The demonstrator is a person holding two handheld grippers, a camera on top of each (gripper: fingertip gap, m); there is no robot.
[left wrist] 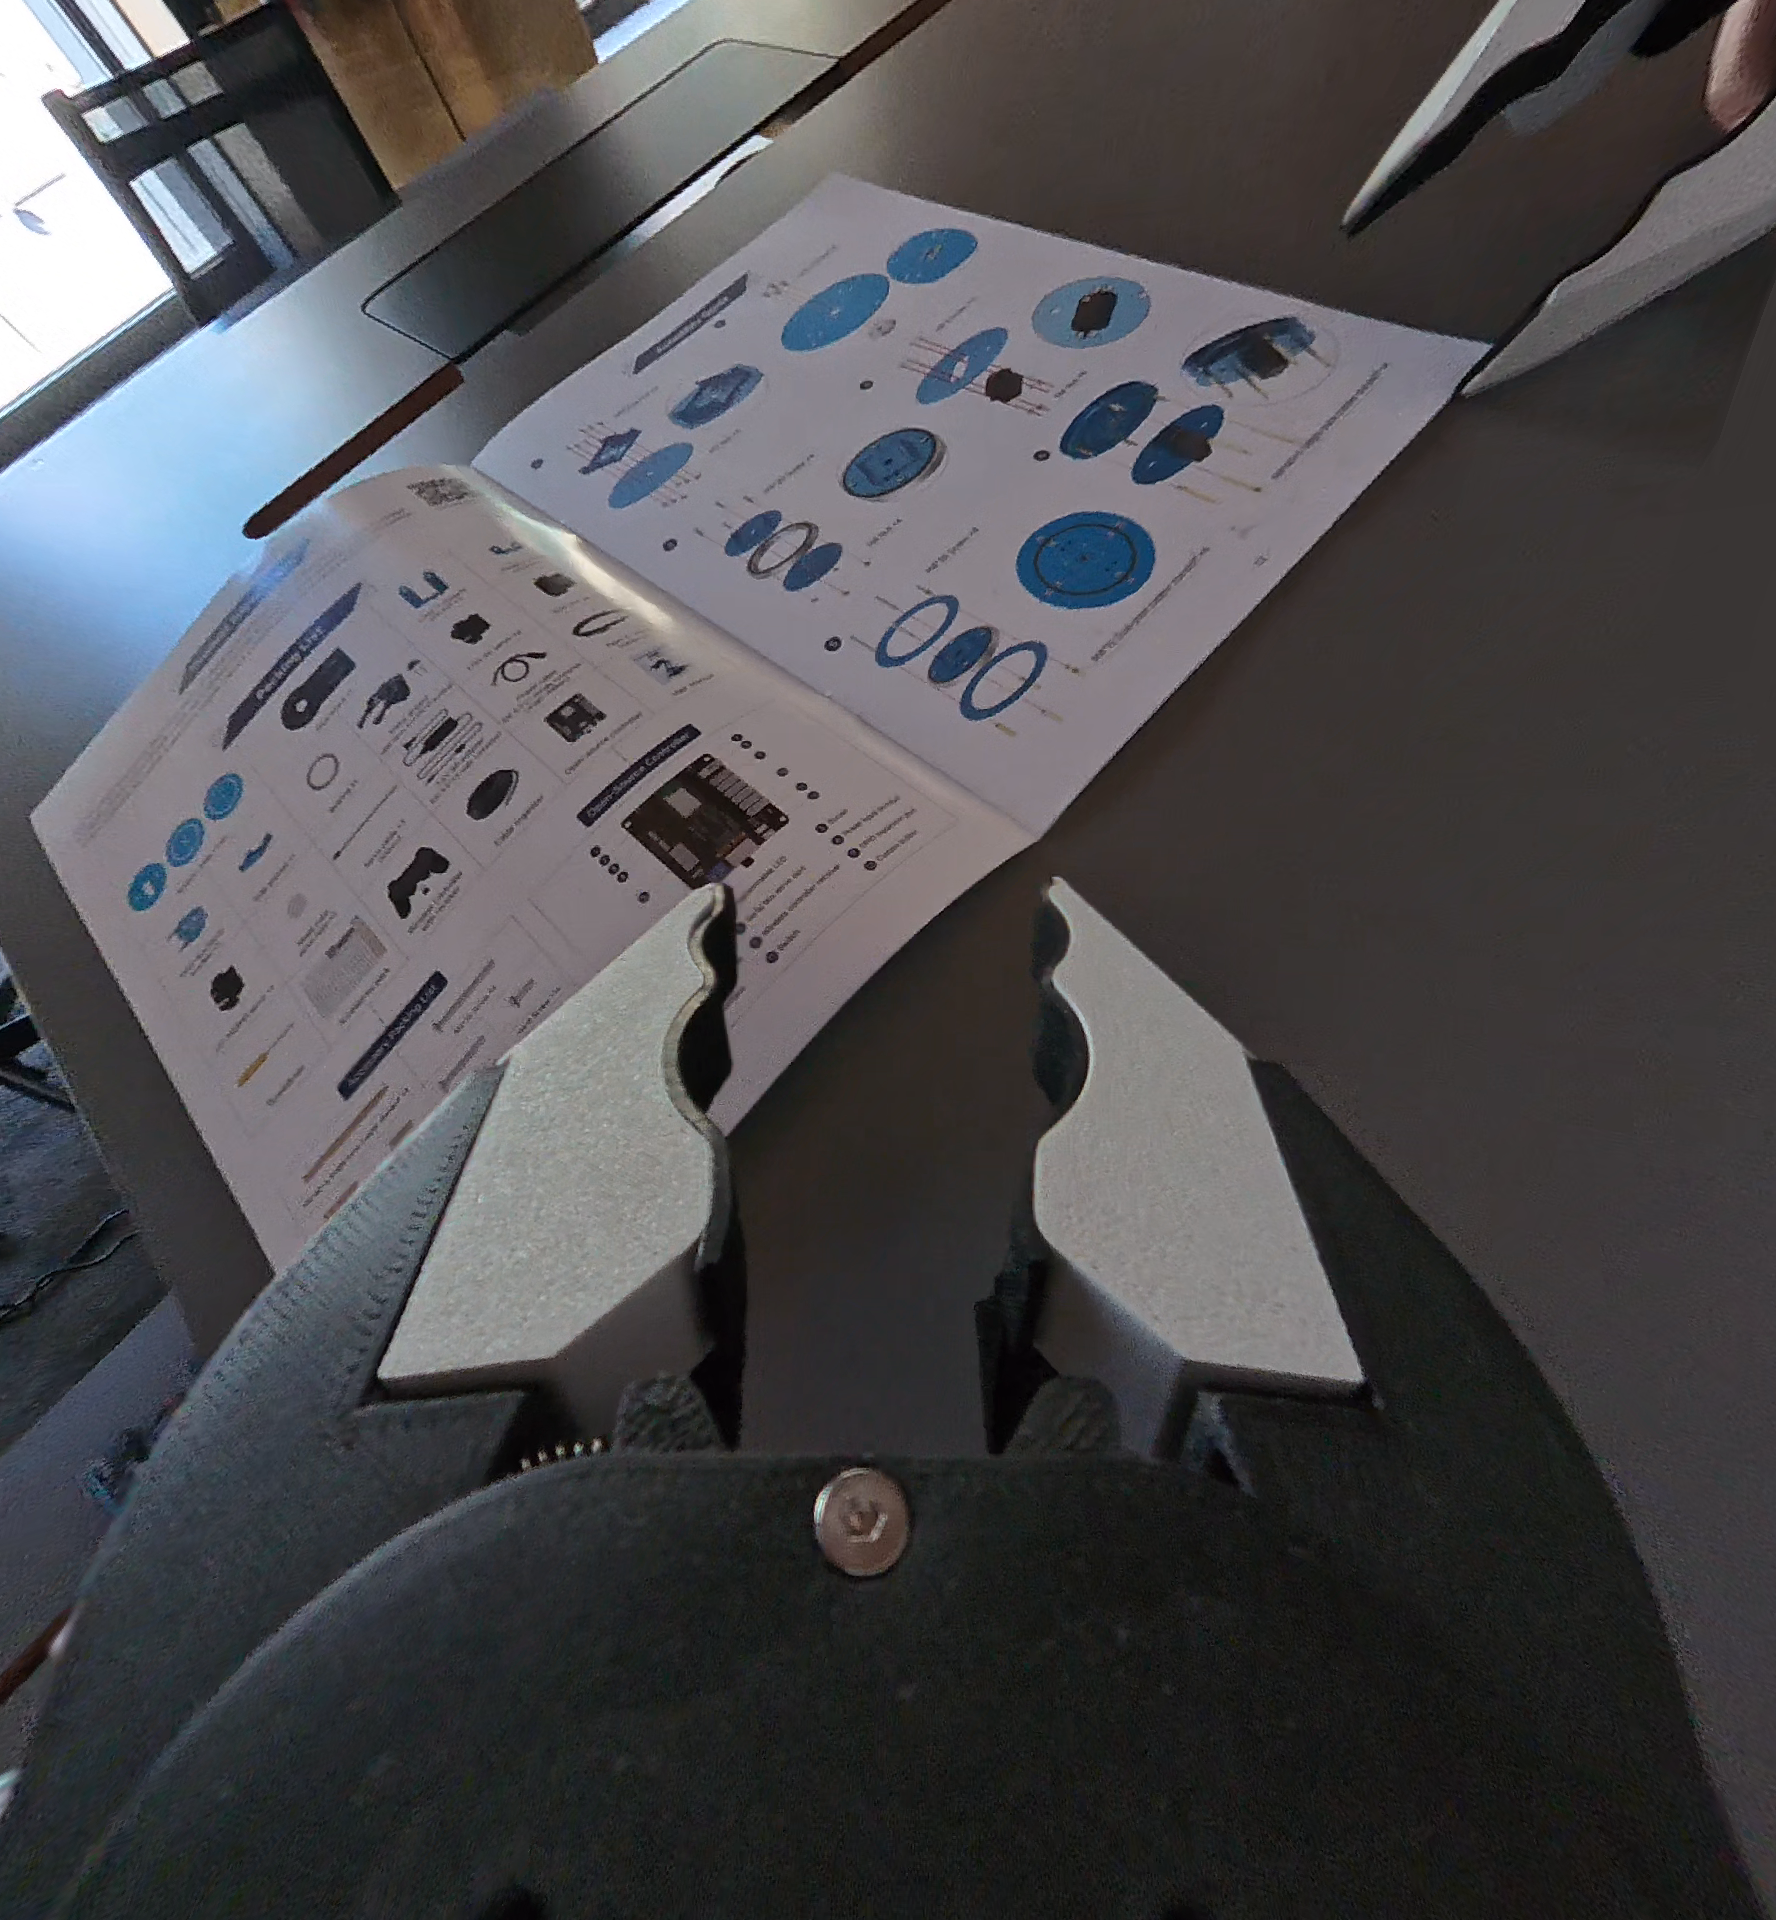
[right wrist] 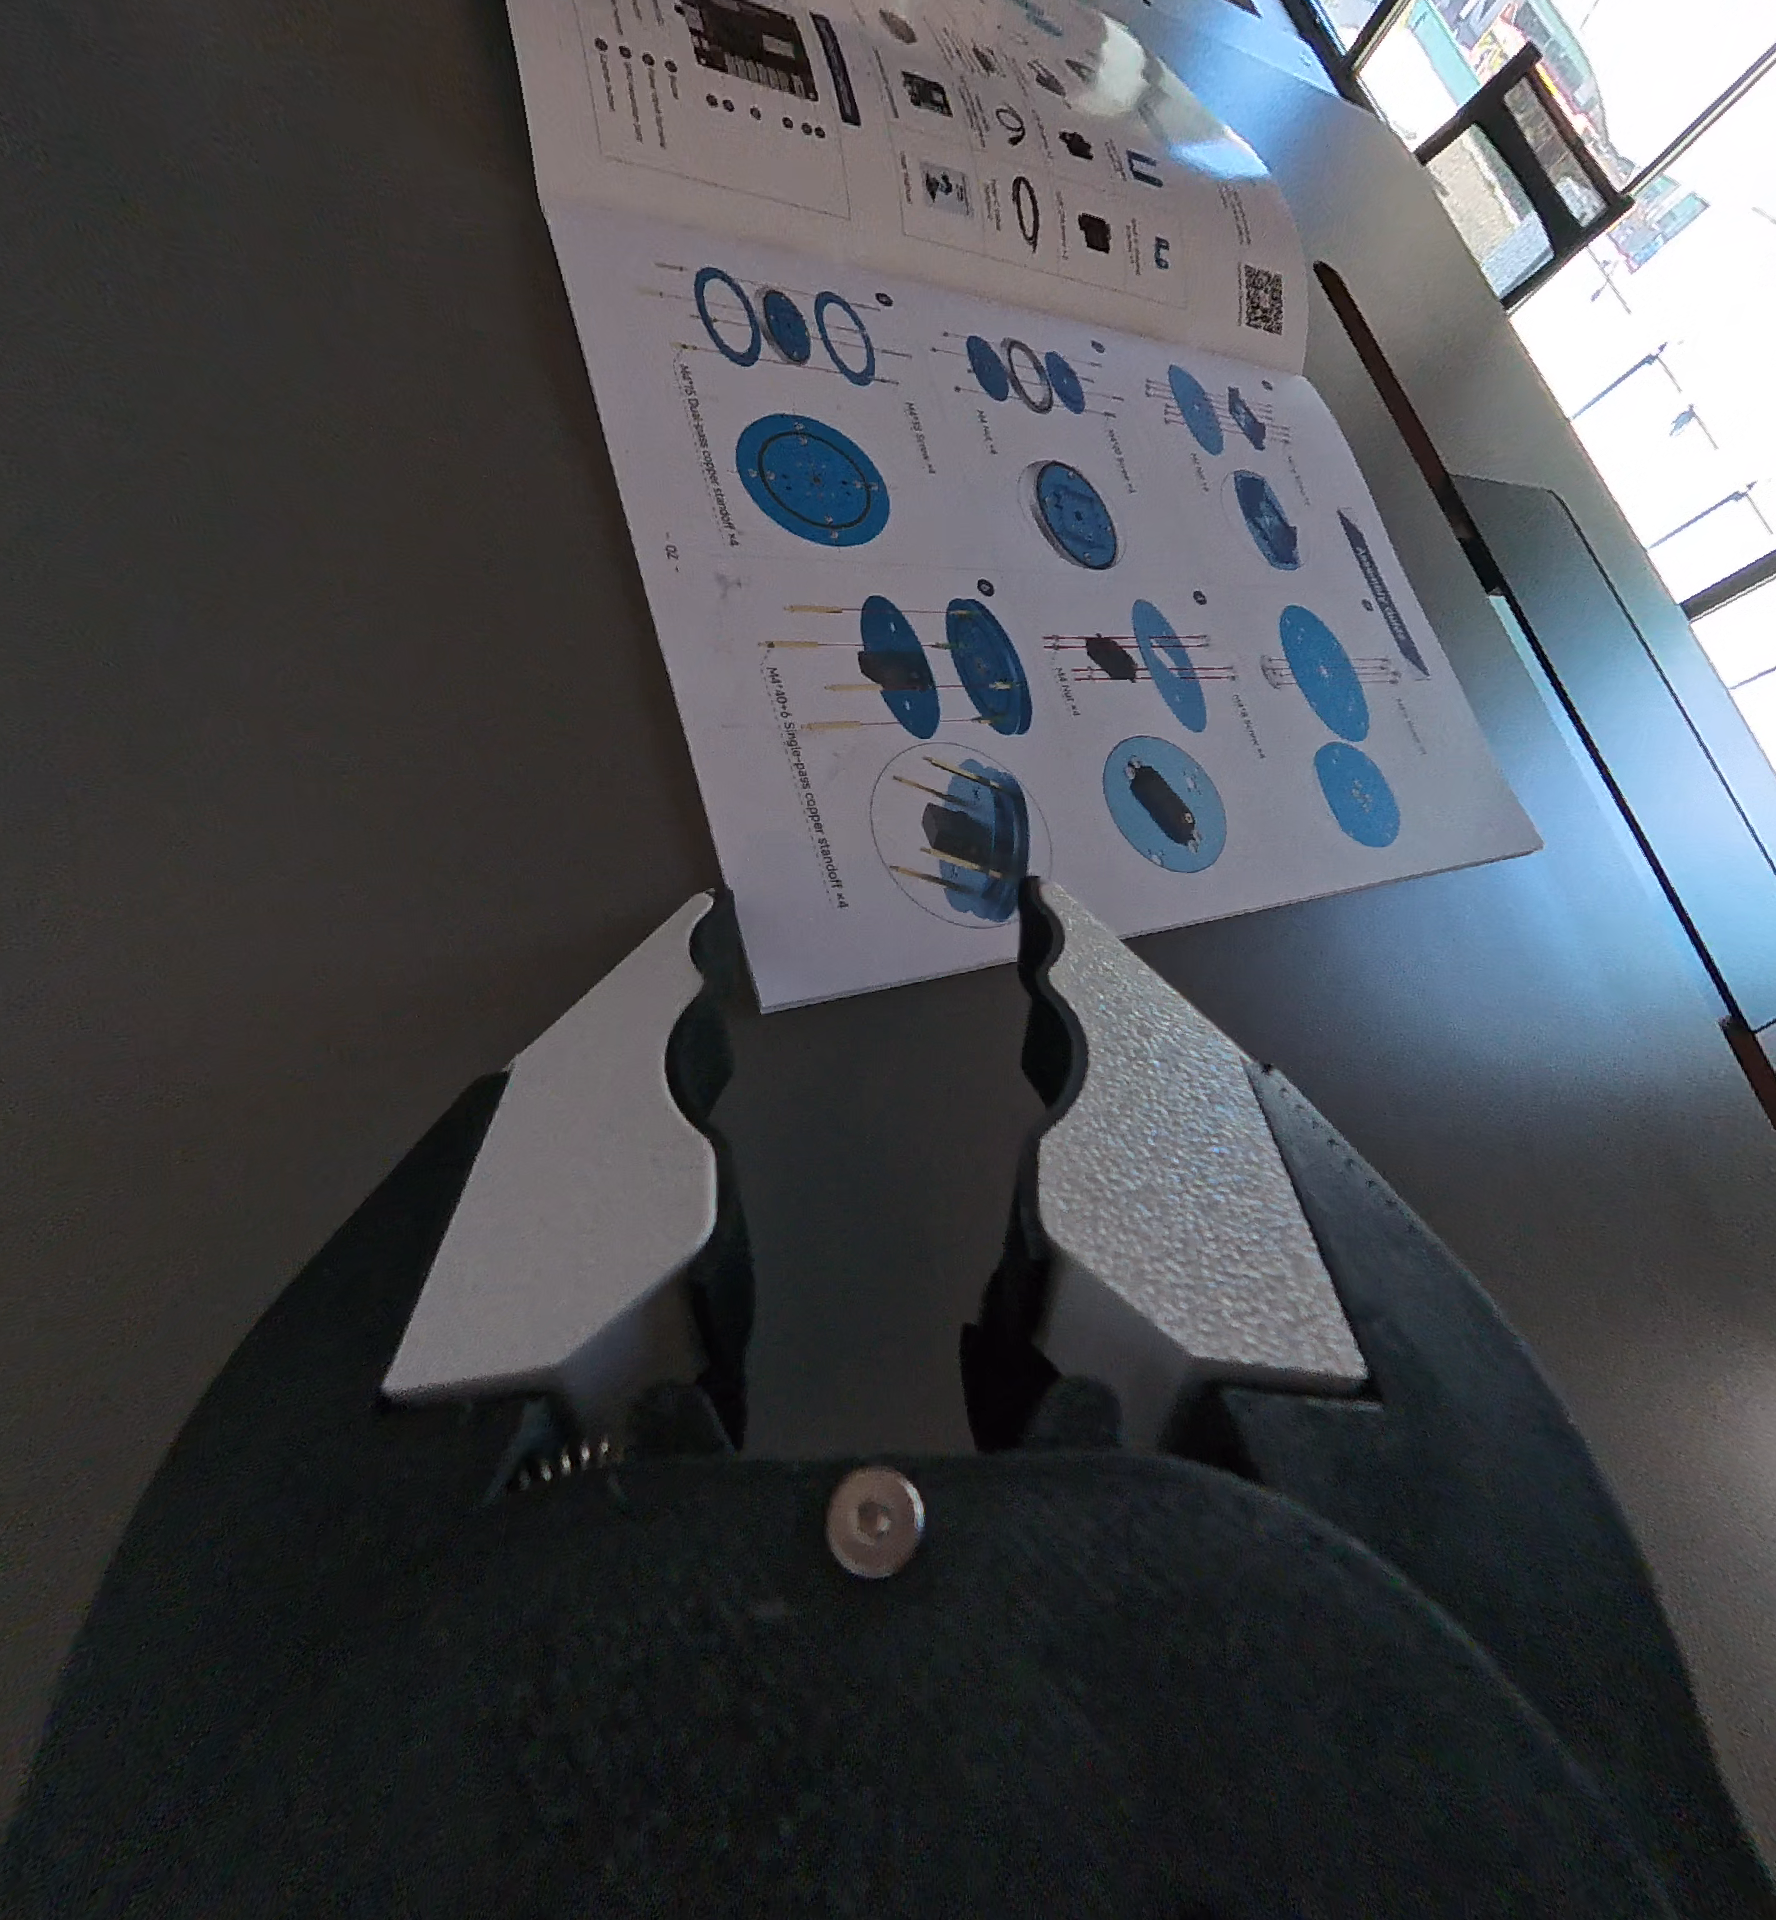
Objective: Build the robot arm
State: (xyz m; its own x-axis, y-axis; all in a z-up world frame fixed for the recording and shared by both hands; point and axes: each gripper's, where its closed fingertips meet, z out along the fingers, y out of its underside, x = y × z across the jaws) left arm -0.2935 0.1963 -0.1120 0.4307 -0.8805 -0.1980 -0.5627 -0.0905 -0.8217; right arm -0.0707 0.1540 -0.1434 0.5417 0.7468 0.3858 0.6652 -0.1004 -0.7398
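An open white booklet [left wrist: 718, 644] with blue and black printed diagrams lies flat on a dark grey table [left wrist: 1435, 831]. My left gripper [left wrist: 879, 914] is open and empty, its tips just over the booklet's near corner. My right gripper [right wrist: 868, 904] is open and empty, its tips at the near edge of the booklet [right wrist: 1019, 582] at its corner. In the left wrist view the right gripper [left wrist: 1590, 208] also shows at the top right, at the booklet's far corner.
A dark flat panel [left wrist: 593, 208] is set in the table beyond the booklet, and it also shows in the right wrist view [right wrist: 1642, 727]. A dark chair [left wrist: 188, 156] stands by bright windows [right wrist: 1694, 364]. The table edge [left wrist: 84, 1039] drops off at the left. My hands' fingertips stand some 25 cm from each other.
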